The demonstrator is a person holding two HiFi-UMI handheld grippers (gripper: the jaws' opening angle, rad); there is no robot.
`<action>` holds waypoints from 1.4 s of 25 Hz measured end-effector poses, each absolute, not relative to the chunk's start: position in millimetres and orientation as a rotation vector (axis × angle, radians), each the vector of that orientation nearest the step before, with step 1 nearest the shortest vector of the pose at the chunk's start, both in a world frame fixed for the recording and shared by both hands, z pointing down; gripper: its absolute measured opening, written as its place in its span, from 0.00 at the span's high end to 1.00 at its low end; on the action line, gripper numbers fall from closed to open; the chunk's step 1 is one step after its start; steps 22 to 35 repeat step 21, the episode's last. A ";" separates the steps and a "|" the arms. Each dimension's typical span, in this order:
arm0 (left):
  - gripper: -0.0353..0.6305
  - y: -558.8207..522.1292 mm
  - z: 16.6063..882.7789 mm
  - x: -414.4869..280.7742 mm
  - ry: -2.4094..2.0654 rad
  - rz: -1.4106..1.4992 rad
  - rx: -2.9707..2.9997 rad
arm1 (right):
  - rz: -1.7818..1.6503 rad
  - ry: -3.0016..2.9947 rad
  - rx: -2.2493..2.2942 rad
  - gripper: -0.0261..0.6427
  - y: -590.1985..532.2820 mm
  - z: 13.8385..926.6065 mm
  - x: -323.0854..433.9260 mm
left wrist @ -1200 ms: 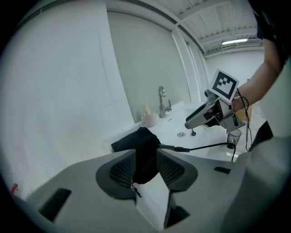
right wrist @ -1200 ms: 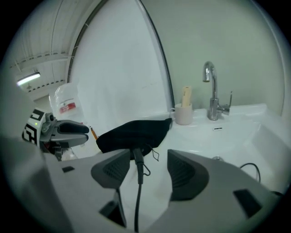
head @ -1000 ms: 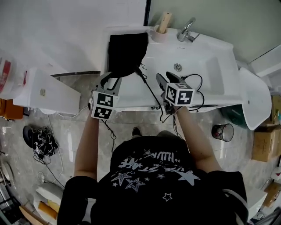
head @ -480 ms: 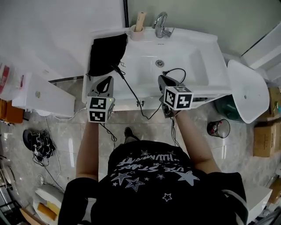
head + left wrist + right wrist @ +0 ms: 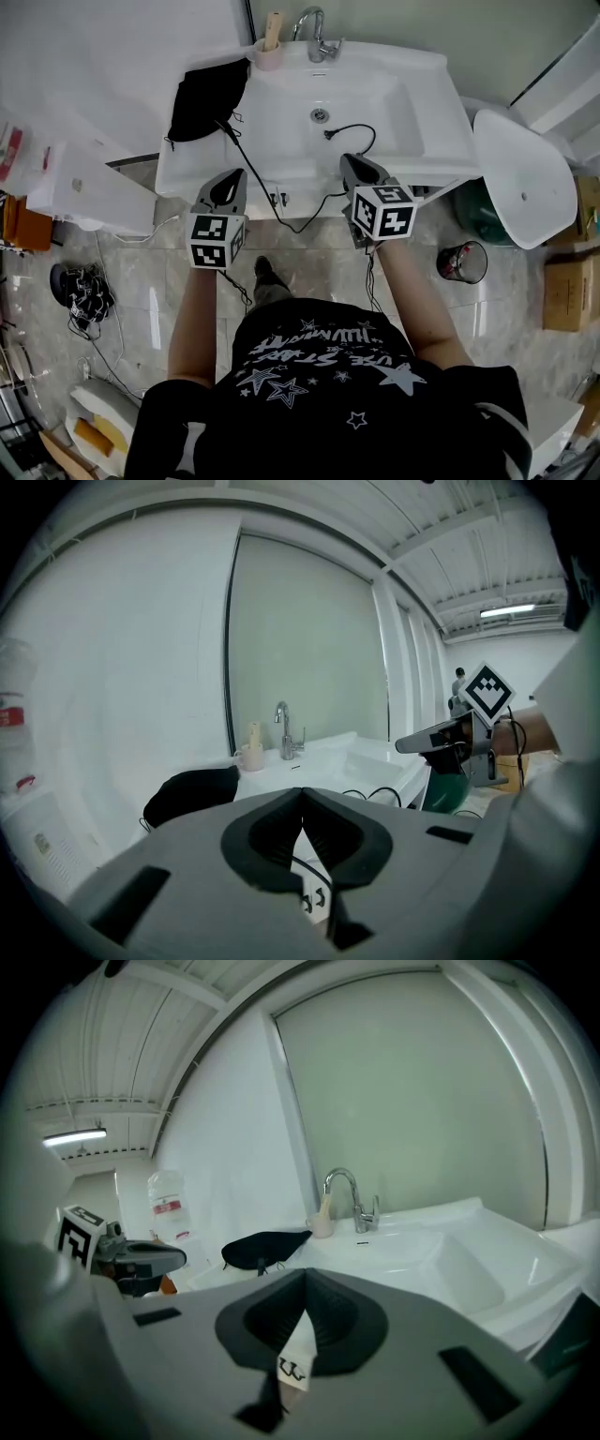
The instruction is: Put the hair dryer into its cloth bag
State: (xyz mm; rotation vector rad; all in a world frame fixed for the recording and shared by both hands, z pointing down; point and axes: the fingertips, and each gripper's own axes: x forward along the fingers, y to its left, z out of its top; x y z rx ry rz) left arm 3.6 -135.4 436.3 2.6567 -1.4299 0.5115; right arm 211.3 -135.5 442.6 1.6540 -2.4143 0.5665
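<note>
1. Hair dryer: it is not showing on its own. Judging by the full, rounded shape of the black cloth bag (image 5: 204, 98) and the cord (image 5: 247, 167) coming out of it, it is probably already lying inside. The bag is sitting on the rear left corner of the sink (image 5: 431, 112), beside the basin (image 5: 366, 98).
2. The cord is trailing over the sink's front edge, hanging in a loop below it and climbing back up. The plug (image 5: 328, 134) is lying in the basin near the drain (image 5: 320, 114).
3. That loose loop is looking like the main hazard. A gripper snagging it while moving could be dragging the bag off its corner. The plug is also risking getting wet where it is lying.
4. The left gripper (image 5: 232, 180) and the right gripper (image 5: 351, 164) are hanging side by side, well apart, just in front of the sink's front edge. Both are pointing towards the sink and tilting slightly down.
5. Both pairs of fingers are pressing together with nothing between them, so neither gripper is holding the cord or the bag.
</note>
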 end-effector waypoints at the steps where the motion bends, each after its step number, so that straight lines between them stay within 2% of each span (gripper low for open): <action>1: 0.93 -128.3 436.9 7.4 -1.435 0.508 2.653 | 0.563 -2.416 1.642 0.95 -128.0 443.8 214.1; 21: 0.93 11.7 451.7 45.1 -1.497 0.494 2.581 | 0.522 -2.485 1.494 0.95 0.0 455.5 239.0; 35: 0.93 11.7 451.7 45.1 -1.497 0.494 2.581 | 0.522 -2.485 1.494 0.95 0.0 455.5 239.0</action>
